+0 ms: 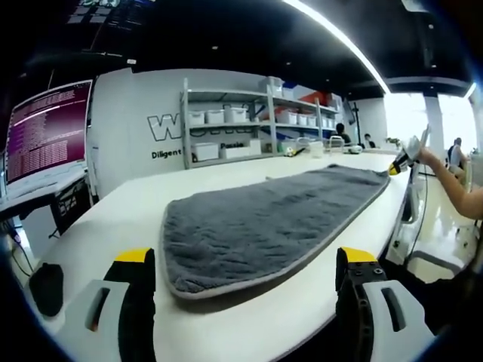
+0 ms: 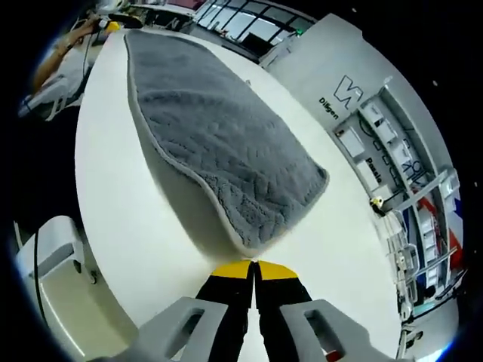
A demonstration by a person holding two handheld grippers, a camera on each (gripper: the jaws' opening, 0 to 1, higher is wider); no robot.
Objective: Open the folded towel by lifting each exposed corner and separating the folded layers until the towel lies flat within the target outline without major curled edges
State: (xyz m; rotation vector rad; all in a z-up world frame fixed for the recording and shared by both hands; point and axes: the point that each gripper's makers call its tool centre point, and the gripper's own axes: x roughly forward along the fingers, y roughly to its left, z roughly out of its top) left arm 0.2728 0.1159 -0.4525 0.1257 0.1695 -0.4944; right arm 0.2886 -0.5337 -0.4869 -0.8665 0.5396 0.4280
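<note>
A grey towel [image 1: 272, 222] lies spread lengthwise on the white table [image 1: 121, 219], with its pale border showing along the near edge. My left gripper [image 1: 245, 260] stands open just short of the towel's near end, with nothing between the yellow-tipped jaws. At the far right corner, a person's hand holds my right gripper [image 1: 400, 162]. In the right gripper view, that gripper [image 2: 254, 270] is shut, with the towel [image 2: 219, 143] corner meeting its tips. The edge there is raised over a shadow. My left gripper [image 2: 109, 26] is small at the towel's far end.
A monitor [image 1: 49, 128] with purple text and a black object [image 1: 45, 286] stand at the table's left. Shelves [image 1: 256, 121] of white bins line the back wall. People sit far back right. A white chair [image 2: 53, 253] is beside the table edge.
</note>
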